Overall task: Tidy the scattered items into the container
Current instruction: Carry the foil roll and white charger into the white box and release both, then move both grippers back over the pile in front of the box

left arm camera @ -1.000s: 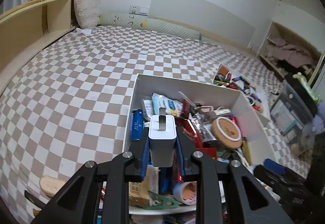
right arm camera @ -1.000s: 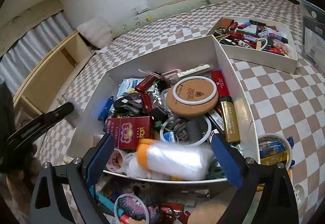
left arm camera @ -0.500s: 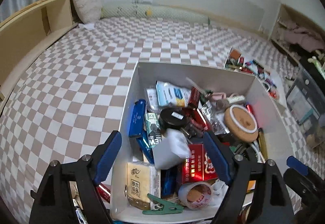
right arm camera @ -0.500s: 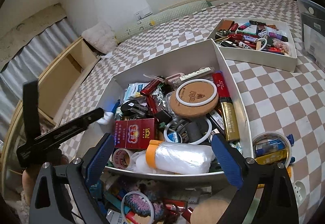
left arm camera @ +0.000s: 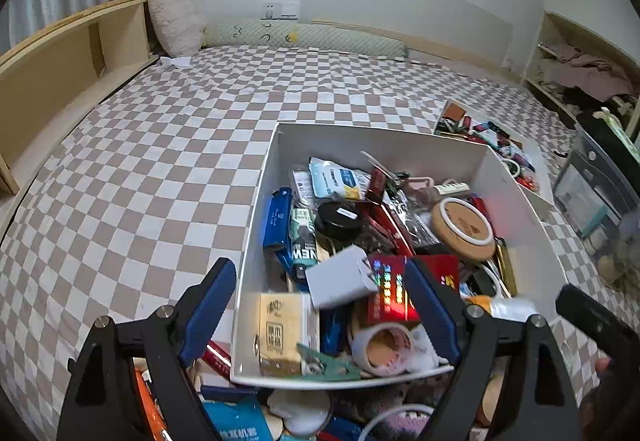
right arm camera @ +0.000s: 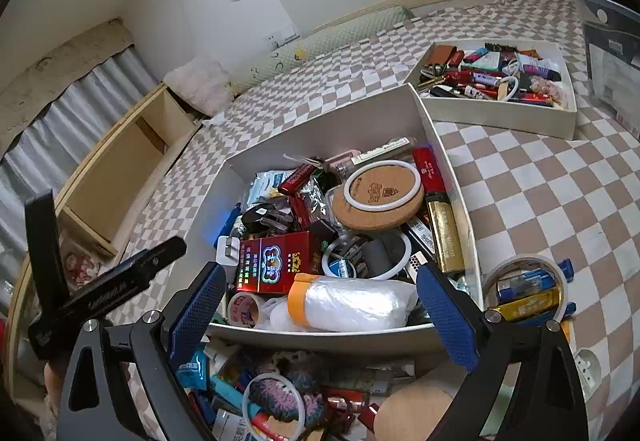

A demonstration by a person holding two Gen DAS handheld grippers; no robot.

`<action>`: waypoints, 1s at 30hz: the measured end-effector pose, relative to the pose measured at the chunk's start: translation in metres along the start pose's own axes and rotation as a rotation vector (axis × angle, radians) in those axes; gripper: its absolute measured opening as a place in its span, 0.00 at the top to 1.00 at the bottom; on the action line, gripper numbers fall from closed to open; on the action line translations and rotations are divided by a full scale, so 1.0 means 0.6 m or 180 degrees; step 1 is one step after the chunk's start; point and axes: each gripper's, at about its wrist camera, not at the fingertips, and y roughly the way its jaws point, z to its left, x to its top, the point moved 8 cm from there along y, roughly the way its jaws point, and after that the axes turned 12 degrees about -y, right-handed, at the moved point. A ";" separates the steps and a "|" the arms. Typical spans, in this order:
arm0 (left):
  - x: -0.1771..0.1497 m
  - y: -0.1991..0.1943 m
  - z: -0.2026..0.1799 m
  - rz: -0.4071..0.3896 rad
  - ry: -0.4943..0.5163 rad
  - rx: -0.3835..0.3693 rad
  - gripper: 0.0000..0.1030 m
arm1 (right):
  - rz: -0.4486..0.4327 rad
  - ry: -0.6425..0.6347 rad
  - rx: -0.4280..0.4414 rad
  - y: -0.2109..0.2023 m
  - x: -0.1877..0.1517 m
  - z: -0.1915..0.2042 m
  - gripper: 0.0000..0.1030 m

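The big white box (left arm camera: 256, 241) on the checkered bed is packed with small items. A white plug charger (left arm camera: 340, 277) lies on its side on the pile near the front, next to a red cigarette pack (left arm camera: 400, 293). My left gripper (left arm camera: 318, 273) hovers over it, its jaws opening, and the pads touch nothing. In the right wrist view the charger (right arm camera: 227, 249) shows at the box's left wall. My right gripper (right arm camera: 320, 275) is open above the box's near edge, over a plastic-wrapped bottle (right arm camera: 352, 305). Scattered items (right arm camera: 280, 397) lie in front of the box.
A second white tray (right arm camera: 500, 119) of small things sits behind and to the right. A tape roll holding lighters (right arm camera: 528, 289) lies right of the box. A wooden shelf (left arm camera: 60, 73) runs along the left, and a clear storage bin (left arm camera: 592, 193) stands at the right.
My left gripper has opened and let go of the white charger, which dropped onto the pile in the box and tipped onto its side. The right gripper has stayed open and barely moved.
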 end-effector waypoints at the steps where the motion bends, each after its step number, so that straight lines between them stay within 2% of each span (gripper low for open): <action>1: -0.003 -0.005 -0.001 -0.0020 0.0027 -0.0002 0.16 | -0.0014 -0.0004 -0.0010 -0.002 0.000 0.000 0.07; 4: -0.011 -0.022 -0.007 -0.0108 0.0105 -0.0015 0.16 | -0.0060 -0.0019 -0.0048 -0.009 0.000 -0.001 0.07; 7: -0.018 -0.041 -0.007 -0.0256 0.0097 -0.0054 0.01 | -0.0111 -0.0097 -0.0120 -0.019 0.000 0.002 0.07; 9: -0.022 -0.055 -0.005 -0.0390 0.0090 -0.0054 0.00 | -0.0135 -0.0164 -0.0178 -0.024 -0.001 0.004 0.07; 14: -0.040 -0.064 0.005 -0.0461 0.0182 -0.0004 0.00 | -0.0161 -0.0310 -0.0354 -0.036 -0.016 0.007 0.07; 19: -0.068 -0.067 0.018 -0.0429 0.0191 -0.0032 0.00 | -0.0115 -0.0450 -0.0524 -0.047 -0.049 0.007 0.07; 25: -0.093 -0.076 0.037 -0.0407 0.0133 -0.0023 0.00 | -0.0046 -0.0423 -0.0593 -0.056 -0.088 -0.001 0.06; 28: -0.102 -0.082 0.052 -0.0404 0.0053 -0.0009 0.00 | 0.0010 -0.0430 -0.0643 -0.054 -0.098 -0.004 0.00; 30: -0.108 -0.085 0.063 -0.0403 -0.0001 0.0002 0.00 | 0.0013 -0.0425 -0.0673 -0.057 -0.103 -0.006 0.00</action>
